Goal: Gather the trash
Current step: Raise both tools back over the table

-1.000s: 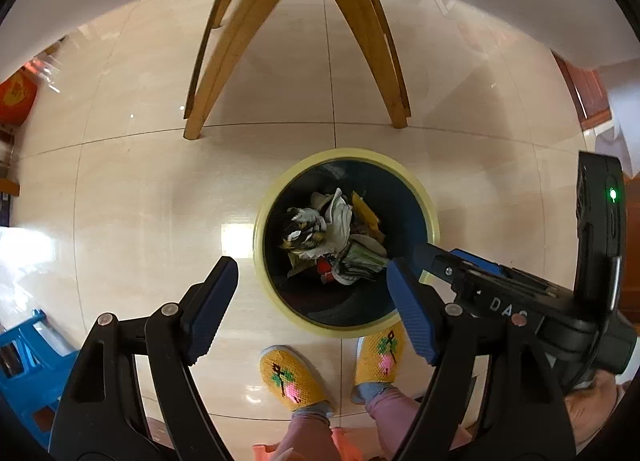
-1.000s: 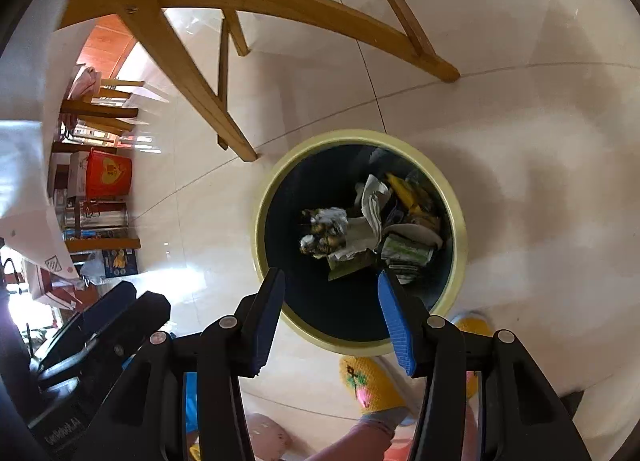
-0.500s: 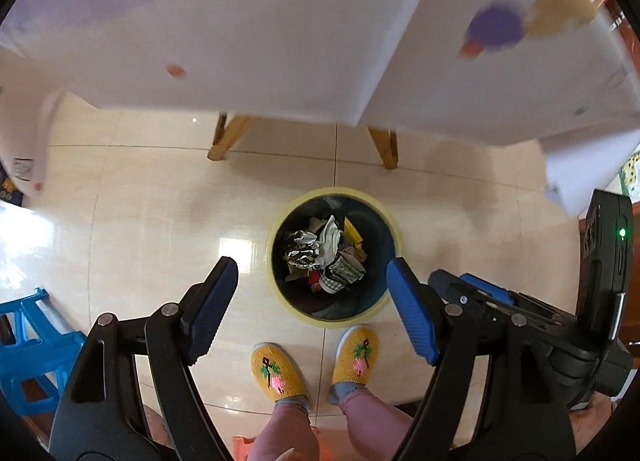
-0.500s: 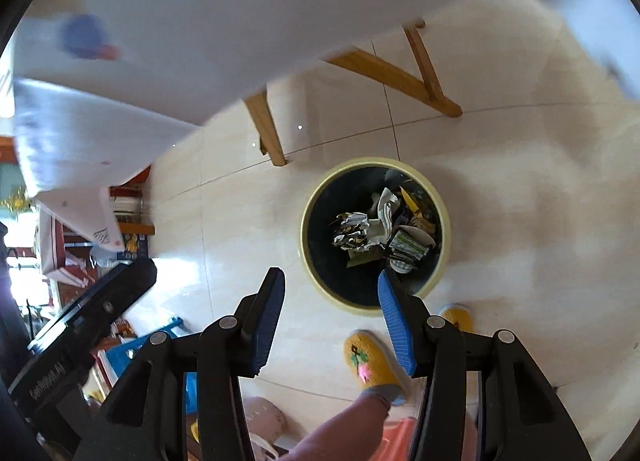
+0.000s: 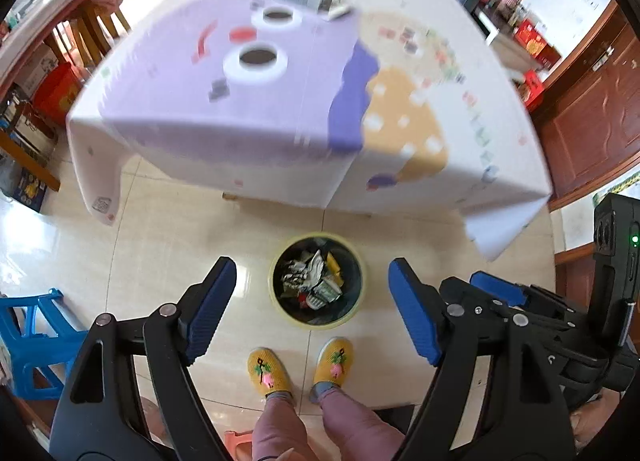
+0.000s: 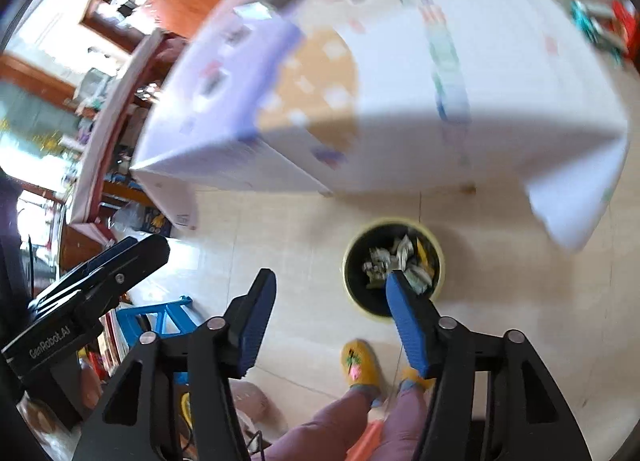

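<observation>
Tiled floor (image 5: 168,245), yellow-rimmed bin (image 5: 280,309) holding crumpled trash (image 5: 312,281).

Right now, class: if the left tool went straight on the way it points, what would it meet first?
Probably the bin: it sits between the open left tool's fingers, on the floor below. Depth is unclear, but nothing shows in between.

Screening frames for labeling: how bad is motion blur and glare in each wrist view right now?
Left wrist: tablecloth smeared, items on it unreadable; trash bin and slippers fairly sharp; window glare on the floor at left. Right wrist: heavier blur throughout, bin contents soft, blown-out window upper left; gripper fingers sharp.
</observation>
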`<state>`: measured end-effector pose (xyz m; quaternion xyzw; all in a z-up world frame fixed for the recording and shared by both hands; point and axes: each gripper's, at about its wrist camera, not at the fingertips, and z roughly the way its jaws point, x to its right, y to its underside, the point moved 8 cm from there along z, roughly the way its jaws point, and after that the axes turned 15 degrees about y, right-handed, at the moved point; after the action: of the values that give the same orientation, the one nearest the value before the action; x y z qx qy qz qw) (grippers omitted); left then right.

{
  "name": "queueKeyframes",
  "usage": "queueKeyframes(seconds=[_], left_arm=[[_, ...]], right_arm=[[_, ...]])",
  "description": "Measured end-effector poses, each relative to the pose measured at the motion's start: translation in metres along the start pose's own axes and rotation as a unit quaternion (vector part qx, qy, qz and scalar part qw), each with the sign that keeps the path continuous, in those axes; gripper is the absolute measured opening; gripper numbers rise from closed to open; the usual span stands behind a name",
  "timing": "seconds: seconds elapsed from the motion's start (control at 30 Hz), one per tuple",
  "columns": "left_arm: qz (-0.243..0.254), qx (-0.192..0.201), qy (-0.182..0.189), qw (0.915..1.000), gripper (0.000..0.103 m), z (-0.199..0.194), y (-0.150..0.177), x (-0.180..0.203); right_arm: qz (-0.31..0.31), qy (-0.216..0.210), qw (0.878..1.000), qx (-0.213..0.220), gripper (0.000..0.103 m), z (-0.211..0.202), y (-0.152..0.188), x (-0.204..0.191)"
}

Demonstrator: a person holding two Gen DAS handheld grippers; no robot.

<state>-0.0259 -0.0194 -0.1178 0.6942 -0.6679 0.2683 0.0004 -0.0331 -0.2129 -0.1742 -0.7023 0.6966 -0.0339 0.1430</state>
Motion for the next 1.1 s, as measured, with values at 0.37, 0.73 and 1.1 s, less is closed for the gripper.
queueKeyframes(seconds=[0.37,0.73,1.1], left_arm=[[0.020,0.086,-0.030,0.9956,0.079,-0.101,-0.058,0.037],[0.029,0.154,-0.078,0.9846,0.081,-0.154,-0.109,0.056],[0.016,0.154,-0.073,0.9852,0.087,-0.124,-0.162,0.024]], right_arm=[[-0.059,-0.037,0.990,0.119,0.072,-0.117,-0.082,-0.042],[-0.099,-0.050,0.976,0.188,0.086,-0.172,-0.152,-0.052],[-0.098,-0.011,0.977,0.188,0.090,-0.129,-0.228,-0.056]])
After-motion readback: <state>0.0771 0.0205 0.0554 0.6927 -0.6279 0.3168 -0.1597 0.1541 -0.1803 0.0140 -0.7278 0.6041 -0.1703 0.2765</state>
